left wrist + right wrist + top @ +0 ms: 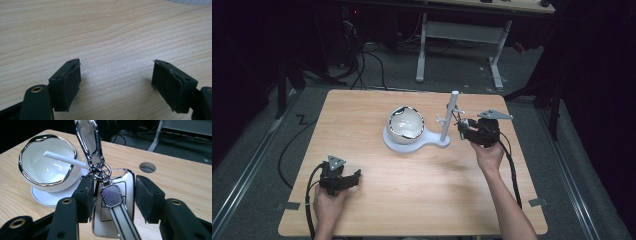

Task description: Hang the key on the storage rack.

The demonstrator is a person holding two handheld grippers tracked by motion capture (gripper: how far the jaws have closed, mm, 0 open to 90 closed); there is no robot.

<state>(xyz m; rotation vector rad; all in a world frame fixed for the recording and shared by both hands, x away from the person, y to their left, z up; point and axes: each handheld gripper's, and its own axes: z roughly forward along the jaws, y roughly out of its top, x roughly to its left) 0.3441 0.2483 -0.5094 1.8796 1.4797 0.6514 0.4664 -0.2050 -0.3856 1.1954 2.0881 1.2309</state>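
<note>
Keyfob [113, 202] over wooden table [412, 195] (dark room)

Stand [412, 142] sits near the middle of the table [412, 200], toward its far side. Bowl [406, 123] rests on the stand's left part; post [449, 117] rises upright from its right end. Right gripper [464, 125] just right of the post, key fob [113, 202] between its fingers [146, 197]. Left gripper [352, 179] on the table, near left corner, well apart from the stand
</note>
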